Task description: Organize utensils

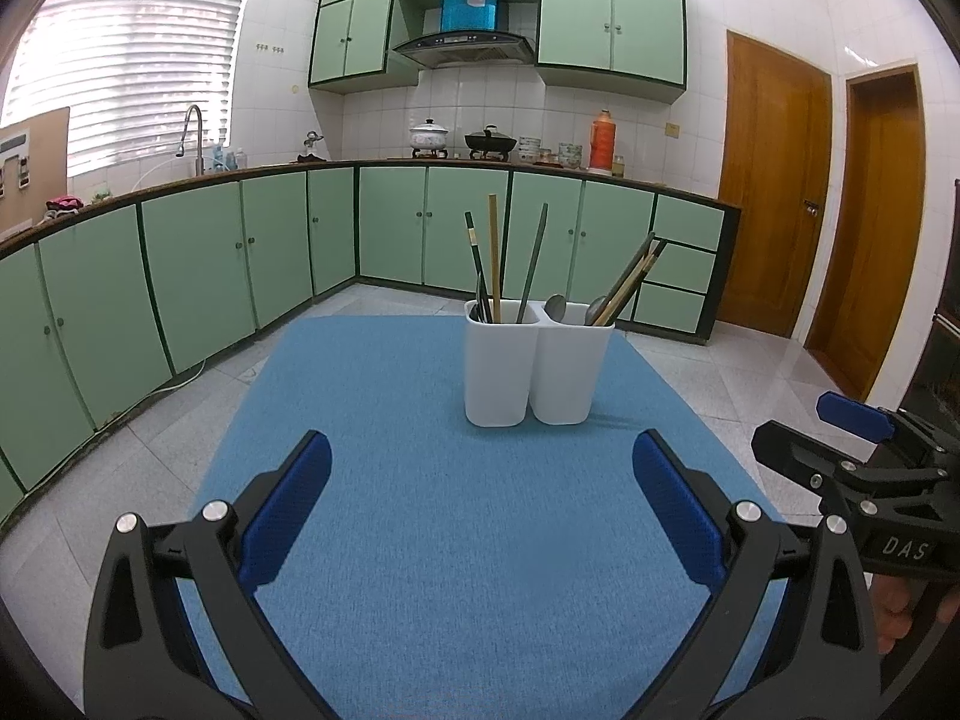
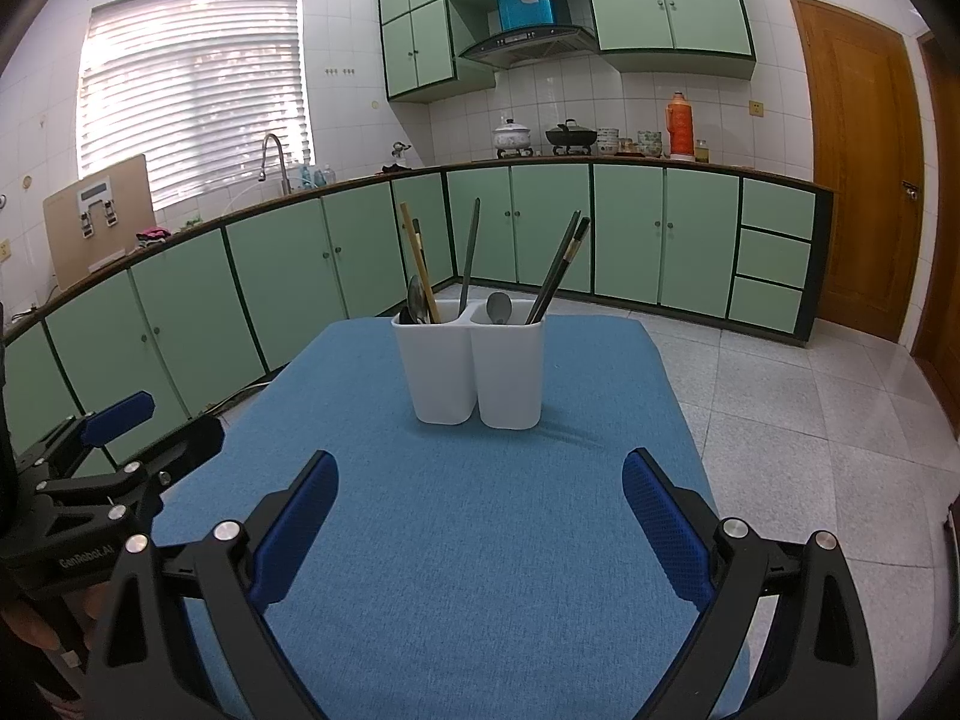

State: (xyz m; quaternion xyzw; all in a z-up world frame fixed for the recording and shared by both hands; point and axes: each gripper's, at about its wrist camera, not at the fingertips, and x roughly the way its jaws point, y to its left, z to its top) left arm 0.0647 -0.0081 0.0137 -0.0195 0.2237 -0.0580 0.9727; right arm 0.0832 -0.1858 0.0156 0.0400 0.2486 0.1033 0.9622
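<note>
Nearest the lens, the left gripper [image 1: 480, 504] hangs low over the blue mat [image 1: 420, 540], fingers spread wide, nothing between them. Same story for the right gripper [image 2: 480, 510]: released, empty, poised over the near end of the mat. Each one shows in the other's view, the right at three o'clock, the left at nine.

Further up, at twelve o'clock, stands the white two-compartment holder [image 1: 537, 372], upright, well apart from both grippers. Chopsticks [image 1: 493, 258] and a spoon [image 1: 553, 307] poke out of both compartments, mixed together: more chopsticks [image 1: 627, 285] lean in the right side beside another spoon.

My read: sorting has barely started, or is between picks. The next move calls for reaching forward and pinching one slim stick near its top, lifting it straight up so the neighbours don't drag along.

Beyond, green kitchen cabinets [image 1: 198, 276].
</note>
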